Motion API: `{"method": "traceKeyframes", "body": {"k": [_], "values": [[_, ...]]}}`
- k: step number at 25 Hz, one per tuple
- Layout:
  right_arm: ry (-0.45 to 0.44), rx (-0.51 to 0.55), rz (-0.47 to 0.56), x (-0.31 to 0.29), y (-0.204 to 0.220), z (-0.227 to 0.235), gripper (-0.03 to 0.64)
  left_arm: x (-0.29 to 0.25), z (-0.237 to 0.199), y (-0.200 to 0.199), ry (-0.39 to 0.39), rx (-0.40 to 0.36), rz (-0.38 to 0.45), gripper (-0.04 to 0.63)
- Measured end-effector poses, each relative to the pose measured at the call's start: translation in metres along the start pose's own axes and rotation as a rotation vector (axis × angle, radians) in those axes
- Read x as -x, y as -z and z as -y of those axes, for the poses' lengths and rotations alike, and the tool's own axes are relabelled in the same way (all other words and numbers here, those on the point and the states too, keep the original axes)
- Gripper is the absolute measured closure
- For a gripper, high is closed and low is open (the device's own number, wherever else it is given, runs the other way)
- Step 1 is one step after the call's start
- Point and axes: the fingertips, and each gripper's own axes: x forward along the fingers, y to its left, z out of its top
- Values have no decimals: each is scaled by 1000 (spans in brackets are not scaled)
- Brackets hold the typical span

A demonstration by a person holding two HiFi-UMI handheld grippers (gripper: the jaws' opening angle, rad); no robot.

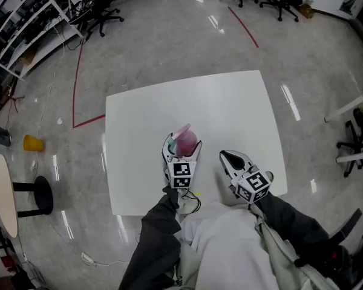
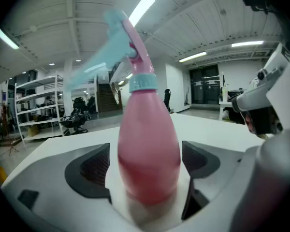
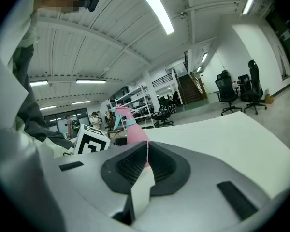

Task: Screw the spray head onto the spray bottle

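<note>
Standing upright on the white table [image 1: 230, 101], the pink spray bottle [image 2: 147, 149] is between the 2 jaws of the left gripper [image 1: 183, 142]. In the left gripper view these jaws are wide apart, with 1 dark pad on each side of the bottle's lower body. On the left side a strip of white table shows between pad and bottle. On the right side the pad is just beside the bottle, and no pressing can be seen there. So the gripper is around the bottle but does not clamp it.

The spray head [image 2: 123, 42] sits on top of the bottle, joined at a light blue collar [image 2: 143, 82], with its light blue trigger part pointing to the left in this view.

The right gripper [image 3: 146, 158] has its 2 jaws closed together, pad against pad, with nothing between them. In the head view it is over the near part of the table, apart from the bottle and to the right of it. In the right gripper view the bottle appears behind the closed jaws, next to the marker cube [image 3: 91, 143] of the left gripper.
</note>
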Motion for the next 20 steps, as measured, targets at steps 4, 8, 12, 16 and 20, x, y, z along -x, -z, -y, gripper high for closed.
{"method": "traceKeyframes", "body": {"k": [4, 8, 12, 16, 20], "values": [[31, -38, 42, 3, -6, 8, 621, -17, 6, 13, 58, -17, -36, 138], [3, -34, 90, 6, -18, 8, 621, -23, 3, 19, 45, 18, -72, 156], [-85, 45, 134, 8, -43, -7, 621, -3, 28, 15, 187, -28, -63, 158], [-267, 70, 134, 13, -77, -28, 470, 41, 75, -16, 428, -102, -23, 158], [-480, 182, 49, 16, -91, -71, 353, 76, 106, -21, 608, -216, -31, 158]]}}
